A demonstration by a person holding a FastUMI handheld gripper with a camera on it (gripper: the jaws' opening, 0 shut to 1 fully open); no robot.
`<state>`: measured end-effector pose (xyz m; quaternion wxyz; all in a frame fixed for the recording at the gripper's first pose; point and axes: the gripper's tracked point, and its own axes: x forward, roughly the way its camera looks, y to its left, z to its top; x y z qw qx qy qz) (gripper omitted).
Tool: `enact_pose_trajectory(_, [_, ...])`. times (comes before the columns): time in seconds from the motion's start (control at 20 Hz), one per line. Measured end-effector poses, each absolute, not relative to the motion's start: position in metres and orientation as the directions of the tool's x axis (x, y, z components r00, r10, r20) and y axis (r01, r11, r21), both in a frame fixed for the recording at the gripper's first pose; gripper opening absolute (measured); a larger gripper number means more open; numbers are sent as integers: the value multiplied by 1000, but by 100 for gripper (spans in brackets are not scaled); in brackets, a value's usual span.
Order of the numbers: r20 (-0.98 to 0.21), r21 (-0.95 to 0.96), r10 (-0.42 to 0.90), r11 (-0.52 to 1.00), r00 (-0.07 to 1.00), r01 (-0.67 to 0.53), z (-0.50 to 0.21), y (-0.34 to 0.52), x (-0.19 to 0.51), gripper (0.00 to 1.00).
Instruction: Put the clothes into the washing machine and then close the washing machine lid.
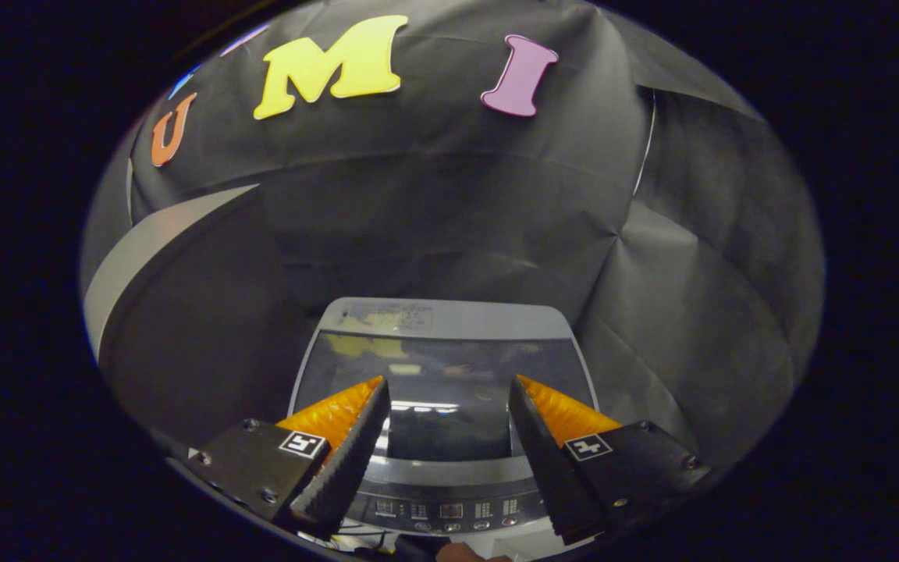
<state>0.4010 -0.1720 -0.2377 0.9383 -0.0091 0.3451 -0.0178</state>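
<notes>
A grey top-loading washing machine (449, 320) stands below and ahead of me against the black booth wall. Its dark glass lid (442, 371) lies flat and shut, reflecting lights. The control panel (449, 509) with small buttons runs along the near edge, between my fingers. My gripper (448, 390) hovers above the lid, open, with nothing between its fingers (344, 453). No clothes are in sight.
Black cloth (434, 203) hangs behind and to the right of the machine. A pale grey curved band (153, 234) shows on the left. A bit of a hand (461, 553) shows at the near edge below the panel.
</notes>
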Motion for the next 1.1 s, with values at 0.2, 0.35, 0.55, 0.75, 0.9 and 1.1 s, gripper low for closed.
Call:
enact_pose_trajectory(0.2, [-622, 52, -46, 994, 781, 100, -219, -164, 365, 96])
enact_pose_trajectory(0.35, [-586, 109, -55, 983, 808, 147, -204, -156, 336, 96])
enact_pose_trajectory(0.55, [-520, 104, -84, 981, 850, 161, -180, -149, 303, 96])
enact_pose_trajectory(0.75, [-477, 72, -96, 986, 874, 147, -161, -142, 273, 96])
enact_pose_trajectory(0.9, [-452, 29, -107, 991, 886, 134, -148, -139, 255, 96])
enact_pose_trajectory(1.1, [-394, 57, -55, 995, 917, 85, -117, -121, 239, 96])
